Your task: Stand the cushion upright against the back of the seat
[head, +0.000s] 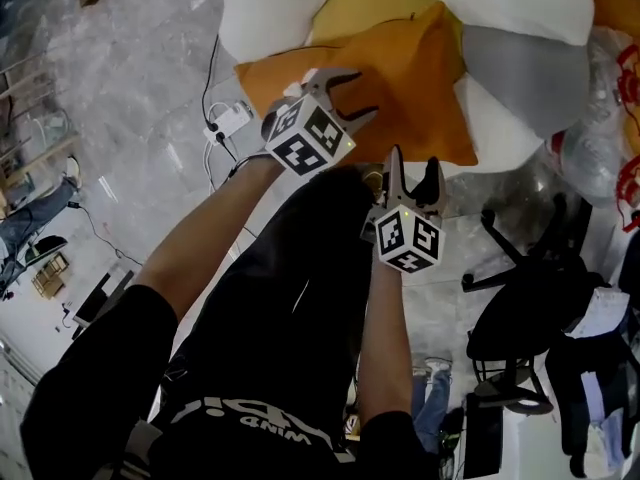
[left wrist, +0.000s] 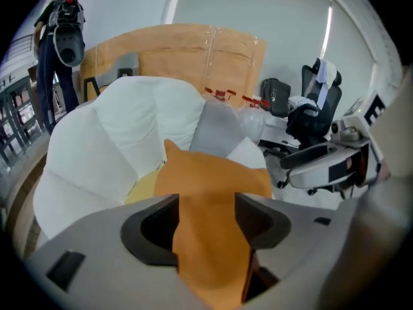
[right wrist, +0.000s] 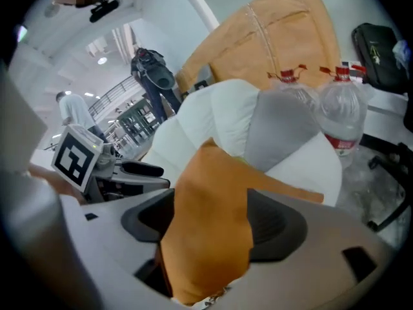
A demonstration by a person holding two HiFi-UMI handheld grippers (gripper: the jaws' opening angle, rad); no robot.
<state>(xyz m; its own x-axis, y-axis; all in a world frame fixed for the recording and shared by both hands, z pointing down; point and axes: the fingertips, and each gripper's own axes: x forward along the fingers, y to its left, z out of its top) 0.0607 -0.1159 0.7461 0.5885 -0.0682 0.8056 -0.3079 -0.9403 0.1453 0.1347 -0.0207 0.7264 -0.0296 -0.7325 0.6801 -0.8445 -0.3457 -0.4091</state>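
An orange cushion (head: pixel 390 78) lies flat and tilted across a white petal-shaped seat (head: pixel 270 8) that has a yellow middle and a grey petal (head: pixel 520 68). My left gripper (head: pixel 350 96) is at the cushion's near left corner, its jaws spread. The left gripper view shows the cushion's cloth (left wrist: pixel 213 179) running between the parted jaws of that gripper (left wrist: pixel 206 218). My right gripper (head: pixel 414 171) stands at the cushion's near edge, jaws wide apart. In the right gripper view a fold of cushion (right wrist: pixel 206 192) hangs loose between the jaws of the right gripper (right wrist: pixel 210 218). The seat's back (left wrist: pixel 122 134) rises behind.
A black office chair (head: pixel 520 318) stands to the right, with clear plastic bottles (right wrist: pixel 339 115) beside the seat. A power strip with cables (head: pixel 228 123) lies on the marble floor at the left. Brown cardboard (left wrist: pixel 193 50) stands behind the seat.
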